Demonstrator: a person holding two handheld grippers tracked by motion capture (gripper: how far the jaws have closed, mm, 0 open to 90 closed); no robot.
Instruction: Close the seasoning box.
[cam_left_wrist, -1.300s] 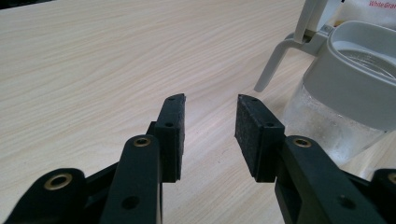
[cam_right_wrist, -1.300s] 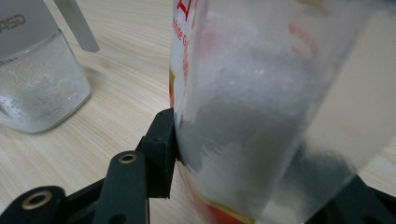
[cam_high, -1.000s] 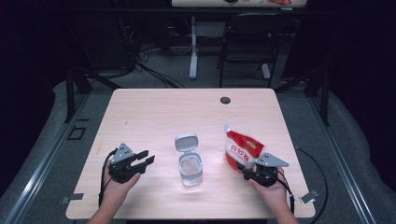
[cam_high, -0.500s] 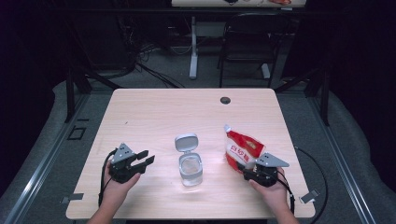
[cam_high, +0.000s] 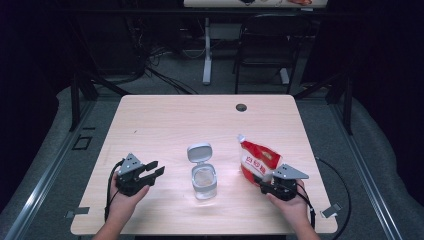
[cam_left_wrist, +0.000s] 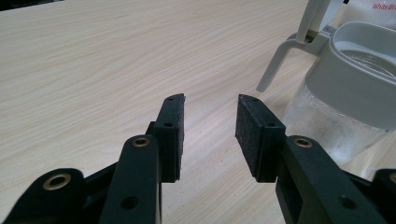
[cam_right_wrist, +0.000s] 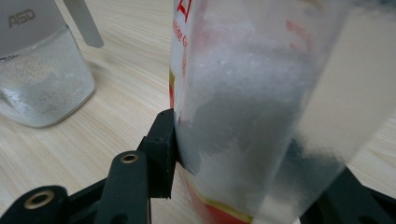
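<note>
A clear jar (cam_high: 203, 180) holding white grains stands at the table's front middle, its grey flip lid (cam_high: 199, 151) swung up and back. To its left my left gripper (cam_high: 156, 170) rests low over the table, open, jaws pointing at the jar; in the left gripper view nothing lies between the left gripper's (cam_left_wrist: 210, 102) pads, and the jar (cam_left_wrist: 345, 93) sits to the right. A red and white bag (cam_high: 257, 159) stands upright right of the jar. My right gripper (cam_high: 257, 179) is shut on its lower part. In the right gripper view the bag (cam_right_wrist: 252, 93) hides the right jaw of that gripper (cam_right_wrist: 233, 140).
The light wooden table (cam_high: 200, 120) has a dark grommet hole (cam_high: 241, 107) near its far edge. A chair (cam_high: 262, 50) and cables stand on the floor beyond. The jar (cam_right_wrist: 42, 84) shows left of the bag in the right gripper view.
</note>
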